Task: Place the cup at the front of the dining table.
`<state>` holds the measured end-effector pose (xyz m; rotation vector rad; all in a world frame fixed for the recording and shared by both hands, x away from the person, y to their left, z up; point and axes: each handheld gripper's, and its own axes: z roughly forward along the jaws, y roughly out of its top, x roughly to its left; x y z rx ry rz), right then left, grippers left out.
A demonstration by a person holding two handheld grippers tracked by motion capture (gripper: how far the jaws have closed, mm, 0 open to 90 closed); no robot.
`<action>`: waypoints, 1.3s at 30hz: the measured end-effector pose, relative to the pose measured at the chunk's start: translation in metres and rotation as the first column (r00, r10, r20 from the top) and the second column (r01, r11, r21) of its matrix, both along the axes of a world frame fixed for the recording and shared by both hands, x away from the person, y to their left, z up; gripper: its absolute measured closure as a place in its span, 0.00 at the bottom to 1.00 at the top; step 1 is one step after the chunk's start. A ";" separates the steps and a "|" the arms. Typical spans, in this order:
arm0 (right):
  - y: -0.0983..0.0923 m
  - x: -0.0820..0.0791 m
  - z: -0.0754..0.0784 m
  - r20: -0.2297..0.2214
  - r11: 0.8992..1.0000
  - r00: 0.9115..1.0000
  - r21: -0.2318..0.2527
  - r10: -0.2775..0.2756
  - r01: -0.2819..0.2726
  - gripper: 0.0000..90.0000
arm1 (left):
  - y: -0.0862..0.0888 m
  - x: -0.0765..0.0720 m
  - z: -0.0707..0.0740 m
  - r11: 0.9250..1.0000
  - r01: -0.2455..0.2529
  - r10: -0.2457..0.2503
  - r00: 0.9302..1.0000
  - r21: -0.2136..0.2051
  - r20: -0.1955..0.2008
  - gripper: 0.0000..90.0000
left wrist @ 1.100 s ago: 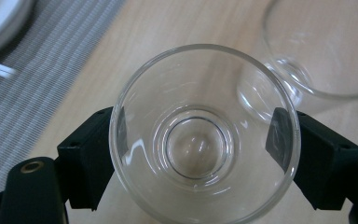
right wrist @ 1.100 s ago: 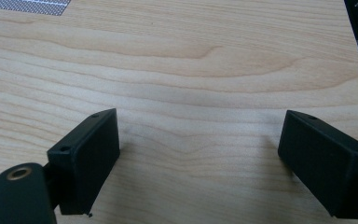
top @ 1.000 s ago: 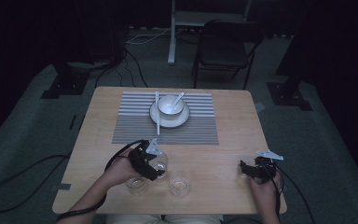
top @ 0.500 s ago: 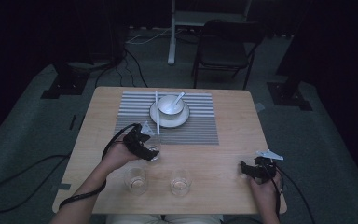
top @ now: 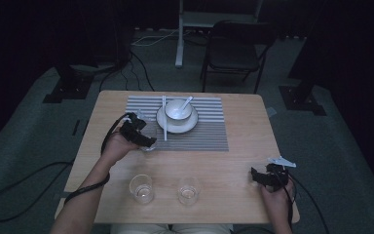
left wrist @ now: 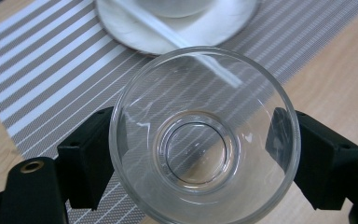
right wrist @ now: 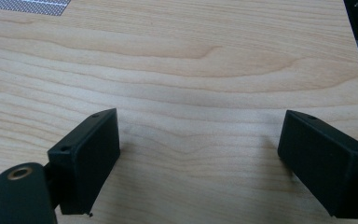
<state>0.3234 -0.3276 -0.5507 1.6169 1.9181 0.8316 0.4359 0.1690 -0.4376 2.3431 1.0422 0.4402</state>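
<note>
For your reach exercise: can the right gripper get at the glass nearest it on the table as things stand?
Probably yes. The right gripper has its jaws open and empty, and only bare table lies between it and the nearer glass.

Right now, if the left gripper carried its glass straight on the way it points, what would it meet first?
Probably the white plate on the striped mat, just ahead of the held glass; the left gripper looks lifted, so depth is uncertain.

The left claw (top: 145, 140) holds a glass (top: 148, 141) at the striped mat's (top: 199, 131) left edge, beside the plate (top: 177, 126). The right claw (top: 257, 176) rests on the surface (top: 233, 161).
</note>
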 end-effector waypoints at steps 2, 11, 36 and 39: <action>0.000 0.000 0.000 0.000 1.000 1.000 0.000 0.000 0.000 0.13 | 0.001 0.006 -0.002 1.000 -0.015 0.015 1.000 0.008 -0.002 0.20; 0.000 0.000 0.000 0.000 1.000 1.000 0.000 0.000 0.000 0.13 | 0.007 0.034 -0.012 0.992 -0.122 0.122 0.992 0.032 -0.019 0.20; 0.000 0.000 0.000 0.001 1.000 1.000 -0.001 0.001 -0.001 0.13 | 0.009 0.090 -0.027 0.957 -0.290 0.290 0.955 0.013 -0.060 0.20; 0.000 0.000 0.000 0.001 1.000 1.000 -0.001 0.001 -0.001 0.13 | 0.006 0.090 -0.031 0.953 -0.301 0.302 0.952 0.015 -0.049 0.20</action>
